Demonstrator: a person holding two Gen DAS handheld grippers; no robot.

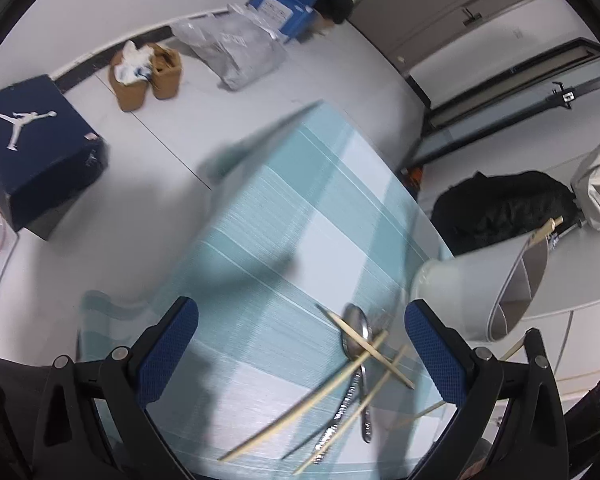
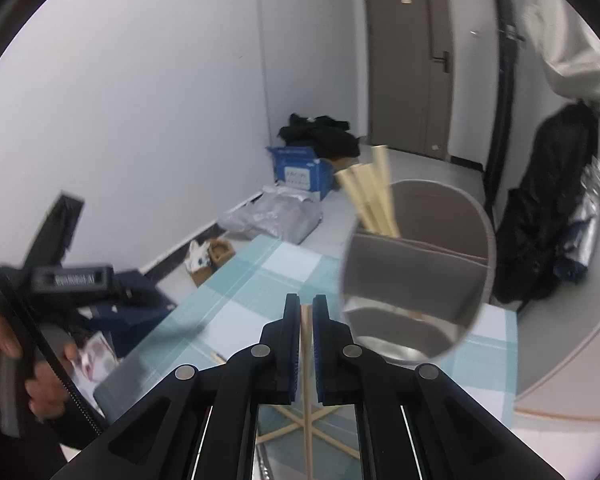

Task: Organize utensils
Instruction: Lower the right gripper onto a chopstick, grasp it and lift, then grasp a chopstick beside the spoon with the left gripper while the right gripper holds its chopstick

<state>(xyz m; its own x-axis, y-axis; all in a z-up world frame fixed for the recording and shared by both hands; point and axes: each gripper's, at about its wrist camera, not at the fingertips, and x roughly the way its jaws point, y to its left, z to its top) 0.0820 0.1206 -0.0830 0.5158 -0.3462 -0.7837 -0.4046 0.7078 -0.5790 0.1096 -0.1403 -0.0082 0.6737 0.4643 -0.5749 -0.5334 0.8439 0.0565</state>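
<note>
Clamping one chopstick (image 2: 305,360) between its fingers, the right gripper (image 2: 306,312) aims it at the divided holder (image 2: 416,276) at two o'clock, likely to join the chopsticks (image 2: 370,192) already there. The left gripper (image 1: 300,344) hangs spread and empty over the desk (image 1: 260,216); crossed chopsticks (image 1: 364,360) and a spoon (image 1: 356,332) lie at its five o'clock. The holder's front compartment is hard to read.

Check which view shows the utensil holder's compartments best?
Right wrist view. It looks into the utensil holder from the open top: dividers are visible, and chopsticks stand in the far compartment. The left wrist view shows the holder from the side at the frame edge, with only a sliver of the dividers.
</note>
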